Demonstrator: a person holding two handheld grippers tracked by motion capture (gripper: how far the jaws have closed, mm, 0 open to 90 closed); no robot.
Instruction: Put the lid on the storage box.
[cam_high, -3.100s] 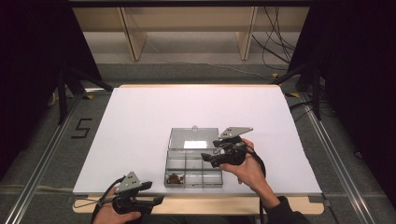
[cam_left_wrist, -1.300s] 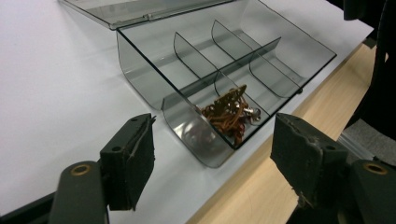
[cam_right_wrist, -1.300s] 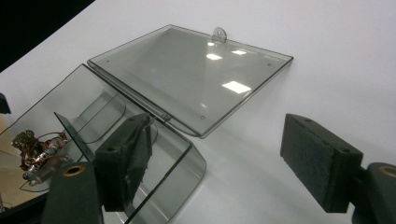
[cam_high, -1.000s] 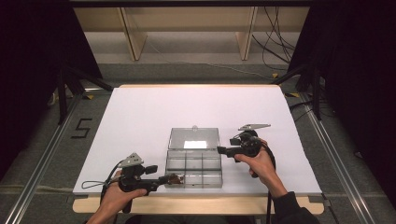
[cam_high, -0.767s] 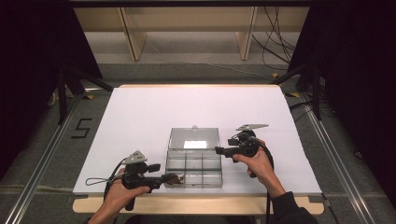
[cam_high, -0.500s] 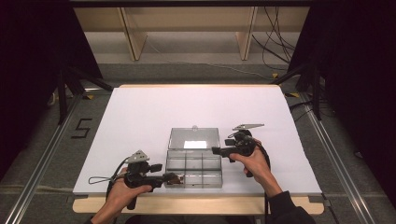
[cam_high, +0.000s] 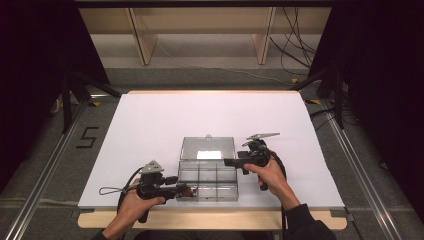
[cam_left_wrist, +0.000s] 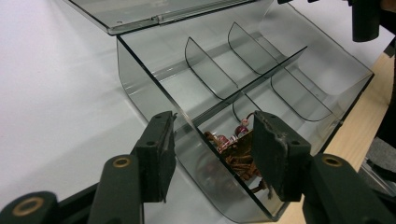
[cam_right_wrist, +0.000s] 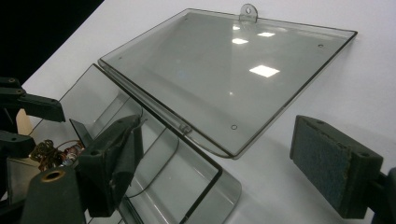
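Left gripper (cam_left_wrist: 212, 156), jaws just closing unclenched astride the smoky clear plastic compartment box's (cam_left_wrist: 140, 88) wall toward the reddish beaded trinket (cam_left_wrist: 236, 149); right gripper (cam_right_wrist: 224, 163) agape, steadying nothing.

Between our left gripper's (cam_left_wrist: 212, 158) fingers (cam_left_wrist: 156, 156) stands the clear box's (cam_left_wrist: 140, 88) end wall, with the beaded jewellery (cam_left_wrist: 236, 149) just inside the right-hand finger. Ahead of them the dividers (cam_left_wrist: 208, 67) bar a straight pass. Past our right gripper's (cam_right_wrist: 224, 154) fingertips the open lid (cam_right_wrist: 224, 70) lies flat; bare table (cam_right_wrist: 364, 84) stays free beside the right-hand finger.
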